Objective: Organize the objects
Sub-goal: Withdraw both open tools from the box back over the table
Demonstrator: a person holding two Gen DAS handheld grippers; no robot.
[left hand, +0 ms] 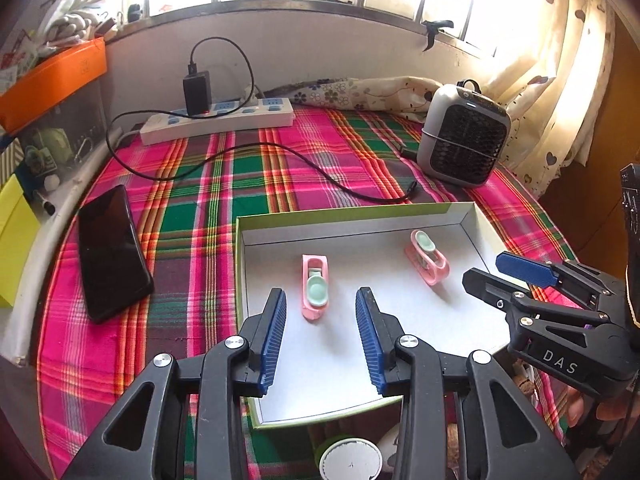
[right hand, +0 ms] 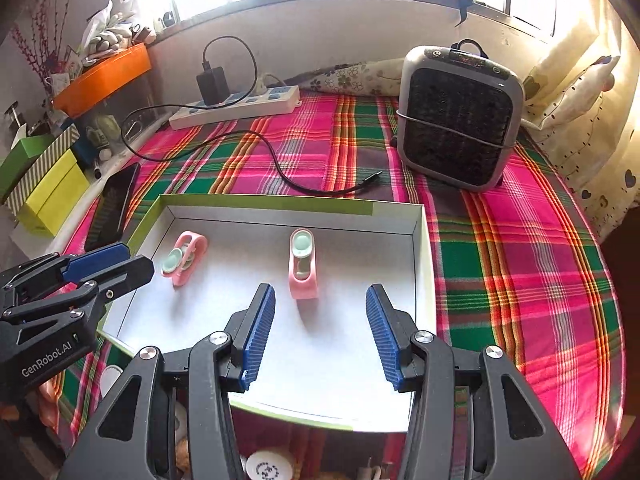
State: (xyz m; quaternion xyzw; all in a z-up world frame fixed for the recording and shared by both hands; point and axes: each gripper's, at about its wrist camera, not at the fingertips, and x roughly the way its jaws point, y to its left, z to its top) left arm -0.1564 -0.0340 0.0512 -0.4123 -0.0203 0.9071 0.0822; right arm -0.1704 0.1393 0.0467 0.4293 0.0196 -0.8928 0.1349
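A shallow white box (left hand: 352, 216) (right hand: 260, 203) with a green rim lies on the plaid cloth. Two pink clips with mint-green pads lie apart on its floor. The left clip (left hand: 315, 286) (right hand: 184, 258) sits just beyond my left gripper (left hand: 320, 296), which is open with nothing between its blue pads. The right clip (left hand: 427, 258) (right hand: 303, 264) lies just past my right gripper (right hand: 320, 292), also open and empty. Each gripper shows in the other's view: the right gripper (left hand: 492, 268) at the box's right side, the left gripper (right hand: 132, 258) at its left side.
A black phone (left hand: 112, 252) lies left of the box. A white power strip (left hand: 218, 120) with a charger stands at the back, and its black cable (left hand: 320, 168) trails towards the box. A grey heater (right hand: 460, 120) stands at the back right. Orange and yellow boxes line the left edge.
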